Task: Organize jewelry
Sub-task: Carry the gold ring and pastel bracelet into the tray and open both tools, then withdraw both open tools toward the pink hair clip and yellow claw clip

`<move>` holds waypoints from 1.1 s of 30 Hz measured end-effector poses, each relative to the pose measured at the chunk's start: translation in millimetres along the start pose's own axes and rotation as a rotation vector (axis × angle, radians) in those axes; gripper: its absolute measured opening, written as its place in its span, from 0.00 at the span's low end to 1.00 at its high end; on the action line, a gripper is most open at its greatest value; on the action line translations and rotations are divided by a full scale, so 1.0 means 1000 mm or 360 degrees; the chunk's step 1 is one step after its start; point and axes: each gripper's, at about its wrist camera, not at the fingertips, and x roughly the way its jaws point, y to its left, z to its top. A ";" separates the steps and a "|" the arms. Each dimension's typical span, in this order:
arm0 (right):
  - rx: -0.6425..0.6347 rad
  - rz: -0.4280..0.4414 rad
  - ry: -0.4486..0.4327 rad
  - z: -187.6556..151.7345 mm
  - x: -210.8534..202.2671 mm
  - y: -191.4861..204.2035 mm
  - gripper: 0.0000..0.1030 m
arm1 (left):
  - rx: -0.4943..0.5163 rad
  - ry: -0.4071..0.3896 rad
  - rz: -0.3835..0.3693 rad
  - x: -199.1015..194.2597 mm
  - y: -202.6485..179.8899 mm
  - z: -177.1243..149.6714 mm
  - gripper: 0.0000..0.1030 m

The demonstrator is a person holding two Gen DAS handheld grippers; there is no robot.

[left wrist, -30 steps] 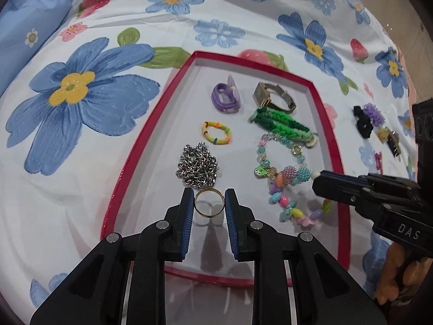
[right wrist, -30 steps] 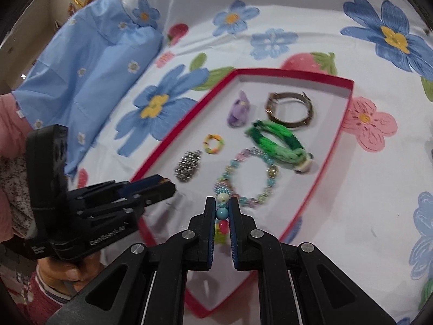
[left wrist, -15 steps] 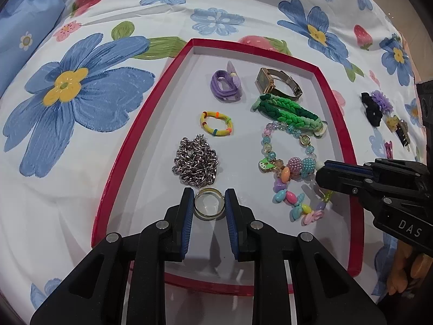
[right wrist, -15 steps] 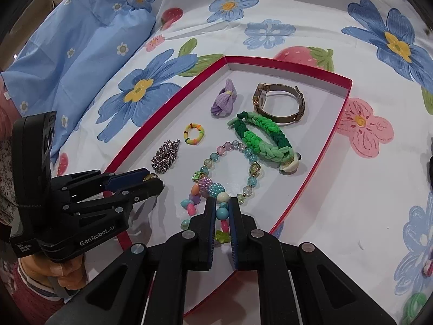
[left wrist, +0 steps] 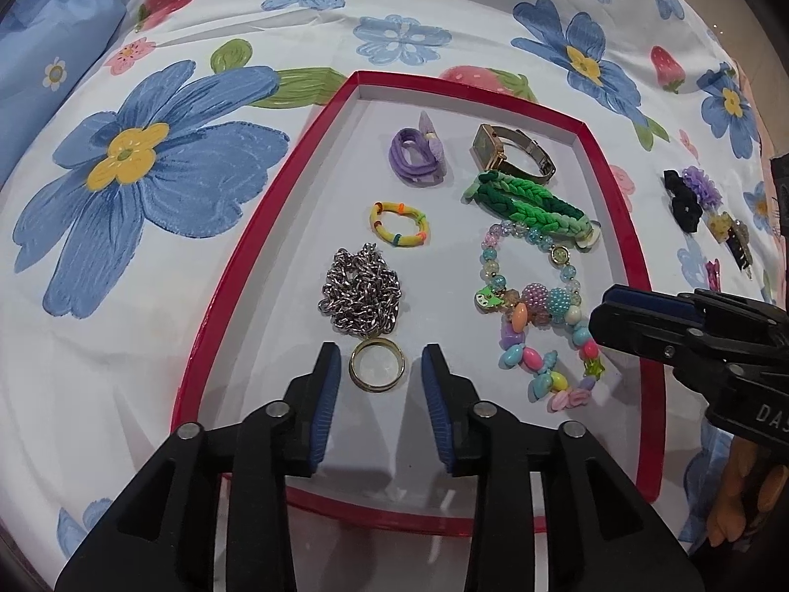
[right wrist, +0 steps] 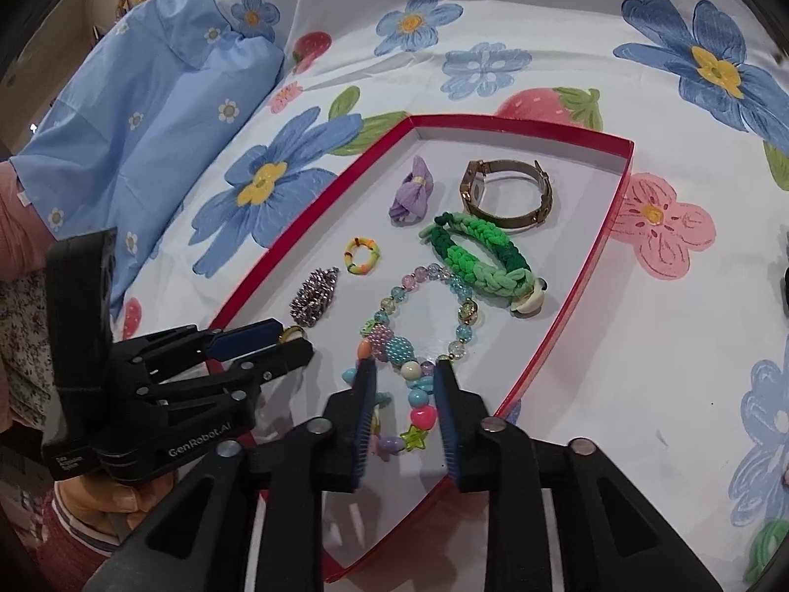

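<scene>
The gold ring (left wrist: 377, 364) and the piled silver chain (left wrist: 361, 297) are polished, glinting metal, while the watch (left wrist: 513, 152) has a duller brushed-gold band. The beaded bracelet (right wrist: 419, 340) looks like glossy plastic, some beads clear and some pearly. The green braid (left wrist: 530, 203) and purple tie (left wrist: 416, 158) are soft matt cloth, lying in a smooth card tray (left wrist: 236, 266) on printed cotton bedding (left wrist: 148, 158).

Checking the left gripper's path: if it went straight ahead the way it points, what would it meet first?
The gold ring, lying on the red tray between the open fingers of the left gripper. Just beyond it, probably the silver chain, though depth is unclear.
</scene>
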 end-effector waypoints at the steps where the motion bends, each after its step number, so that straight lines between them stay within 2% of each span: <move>1: -0.0001 -0.0003 -0.0005 0.000 -0.001 0.000 0.28 | -0.0001 -0.0003 -0.0001 -0.001 0.000 0.000 0.33; 7: 0.0027 0.0011 -0.0035 -0.001 -0.009 -0.002 0.32 | -0.0026 -0.0027 -0.0008 -0.008 0.001 -0.001 0.41; 13: 0.0062 0.0028 -0.0130 -0.005 -0.034 -0.011 0.36 | -0.0062 -0.0084 -0.0035 -0.025 -0.002 0.001 0.53; 17: 0.0118 0.0000 -0.0204 -0.013 -0.059 -0.027 0.36 | -0.0059 -0.0134 -0.0069 -0.040 -0.010 0.003 0.54; 23: 0.0233 -0.0084 -0.0312 -0.032 -0.102 -0.063 0.42 | -0.0023 -0.0193 -0.0159 -0.060 -0.034 0.008 0.57; 33: 0.0433 -0.0297 -0.0466 -0.070 -0.173 -0.136 0.42 | 0.0130 -0.0183 -0.0293 -0.068 -0.104 0.011 0.57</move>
